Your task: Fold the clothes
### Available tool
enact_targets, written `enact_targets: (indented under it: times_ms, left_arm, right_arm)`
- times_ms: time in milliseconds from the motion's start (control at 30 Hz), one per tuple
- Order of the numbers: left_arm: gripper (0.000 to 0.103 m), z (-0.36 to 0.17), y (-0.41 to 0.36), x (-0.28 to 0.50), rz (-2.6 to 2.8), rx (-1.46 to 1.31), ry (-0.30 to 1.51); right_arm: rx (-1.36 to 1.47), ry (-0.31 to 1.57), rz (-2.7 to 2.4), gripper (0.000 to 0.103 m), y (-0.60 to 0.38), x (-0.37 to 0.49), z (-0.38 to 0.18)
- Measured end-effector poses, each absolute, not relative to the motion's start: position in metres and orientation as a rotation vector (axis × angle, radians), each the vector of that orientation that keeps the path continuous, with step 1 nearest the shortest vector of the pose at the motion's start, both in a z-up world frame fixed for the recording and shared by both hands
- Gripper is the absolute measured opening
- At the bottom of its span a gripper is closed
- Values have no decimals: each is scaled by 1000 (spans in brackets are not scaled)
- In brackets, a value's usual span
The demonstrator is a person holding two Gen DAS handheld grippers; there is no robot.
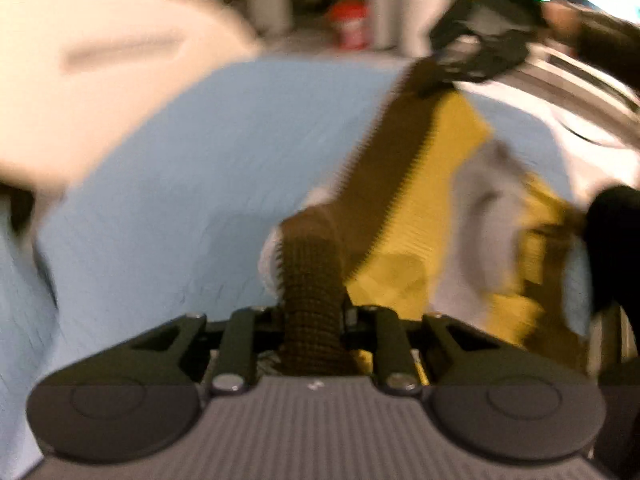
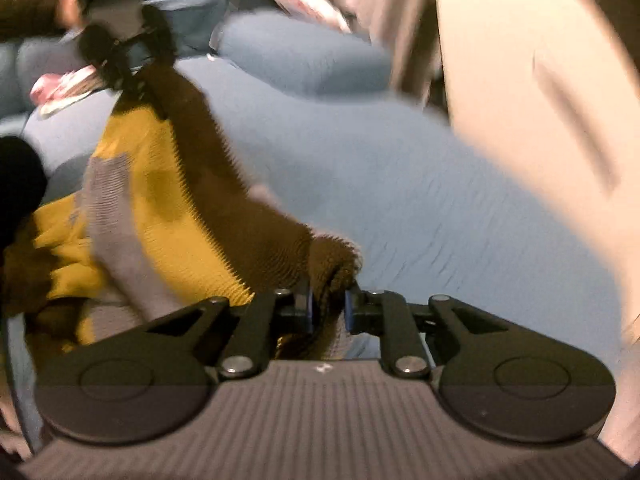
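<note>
Left wrist view: the left tool [image 1: 314, 312] is clamping a bunched end of the dark brown ribbed hem band [image 1: 384, 168] of a mustard-yellow knit garment [image 1: 444, 152]; its jaws are nearly closed on the fabric.
Right wrist view: the right tool [image 2: 328, 308] is pinching the other end of the same brown band [image 2: 224, 184] between its blue pads [image 2: 307, 306], the jaws drawn in tight around it.
Garment position: the yellow garment [image 2: 160, 208] is hanging stretched between the two tools, raised over a light blue ribbed-fabric sofa seat [image 1: 200, 160]; its lower part, with a pale grey panel [image 1: 480, 208], is trailing down on the right in the left view.
Opposite tool: in each view the other tool is showing at the far end of the band, at far right [image 1: 476, 56] and far left [image 2: 120, 52].
Surroundings: blue sofa cushions [image 2: 304, 56] are lying far behind; a cream-coloured blurred surface [image 1: 100, 80] is filling the far left.
Clarity: both views are blurring with motion, so finer detail is not readable.
</note>
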State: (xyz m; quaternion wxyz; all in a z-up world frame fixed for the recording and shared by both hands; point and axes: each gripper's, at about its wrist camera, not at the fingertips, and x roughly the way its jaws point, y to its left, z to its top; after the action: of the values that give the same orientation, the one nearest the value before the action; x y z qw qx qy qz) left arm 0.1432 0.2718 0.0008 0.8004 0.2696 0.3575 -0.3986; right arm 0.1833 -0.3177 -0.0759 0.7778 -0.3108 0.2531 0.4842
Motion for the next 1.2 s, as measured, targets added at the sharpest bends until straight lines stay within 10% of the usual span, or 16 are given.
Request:
enact_targets:
  times_ms: [233,500,867,1200]
  left_arm:
    - [41,-83,227,1,-1179,777,1166]
    - [75,-49,256,5,-978,648,1099]
    - [94,-42,190,68,-872,96,909]
    - [102,-145,44,80,-616,322,952]
  right_arm:
    - [-773,985,1252,24,-357,35,-149]
    - [-575,1085,1046,74,-385,27,-121]
    - [181,1066,594,81,-453,64,-190]
    - [588,1290,610,92,-419,45,-232]
